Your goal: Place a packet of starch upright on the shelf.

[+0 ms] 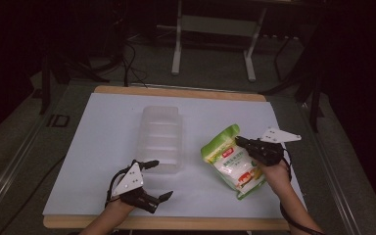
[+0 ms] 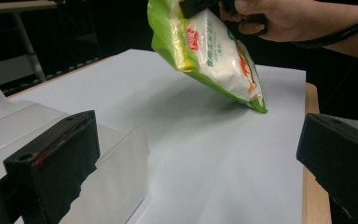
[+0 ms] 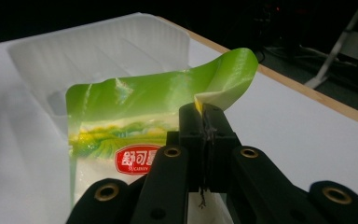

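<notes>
The green-and-white food pouch (image 1: 232, 161) hangs tilted over the right side of the counter (image 1: 103, 147), its lower corner near the surface. To the left, the left tool (image 1: 152, 180) rests wide apart beside the clear plastic tray (image 1: 161, 137). The right tool (image 1: 238, 140) pinches the pouch's top edge.

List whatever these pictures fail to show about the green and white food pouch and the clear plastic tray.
- Green and white food pouch: small print too small in the high view.
- Its top edge: hidden between the shut right gripper in the right gripper view.
- Clear plastic tray: cut off by the left gripper view's edge, partly behind the open left gripper.
</notes>
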